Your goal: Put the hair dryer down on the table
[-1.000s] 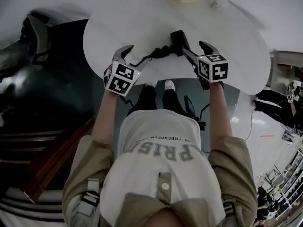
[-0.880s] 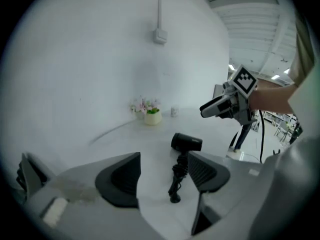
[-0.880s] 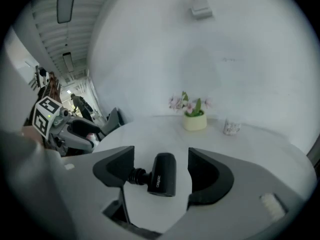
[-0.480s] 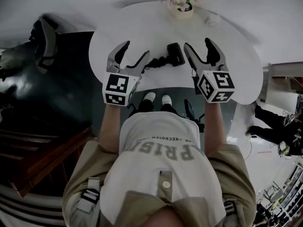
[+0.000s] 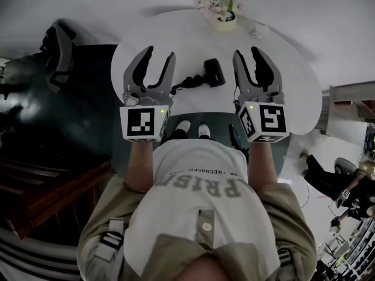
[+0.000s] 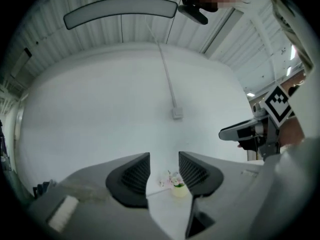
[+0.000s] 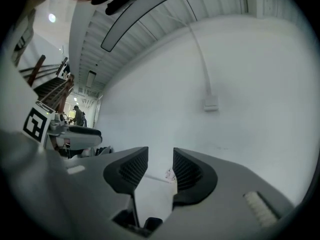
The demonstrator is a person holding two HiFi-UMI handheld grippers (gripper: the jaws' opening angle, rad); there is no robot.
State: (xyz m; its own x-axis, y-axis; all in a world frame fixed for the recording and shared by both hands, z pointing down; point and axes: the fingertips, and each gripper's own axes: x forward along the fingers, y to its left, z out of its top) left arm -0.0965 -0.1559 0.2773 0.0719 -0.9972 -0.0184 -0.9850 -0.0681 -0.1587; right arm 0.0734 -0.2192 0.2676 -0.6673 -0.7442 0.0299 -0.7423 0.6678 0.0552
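Now we see the black hair dryer (image 5: 212, 73) lying on the round white table (image 5: 293, 81), with its cord (image 5: 186, 83) trailing toward our left side. In the head view it sits between our two grippers, and neither one touches it.

Our left gripper (image 5: 158, 55) holds nothing. Its jaws stand a moderate gap apart, having just been closing. Through that gap its own view shows only the far wall and a small flower pot (image 6: 176, 185).

Our right gripper (image 5: 247, 52) is empty too. Its jaws have likewise just been narrowing and sit a little closer together than the left pair, with bare tabletop between the pads.

Both grippers point away from us, side by side, each with its marker cube (image 5: 143, 123) facing the head camera.

The flower pot stands at the table's far edge, well apart from the hair dryer. A small white object (image 5: 259, 29) lies near the pot, to its right.
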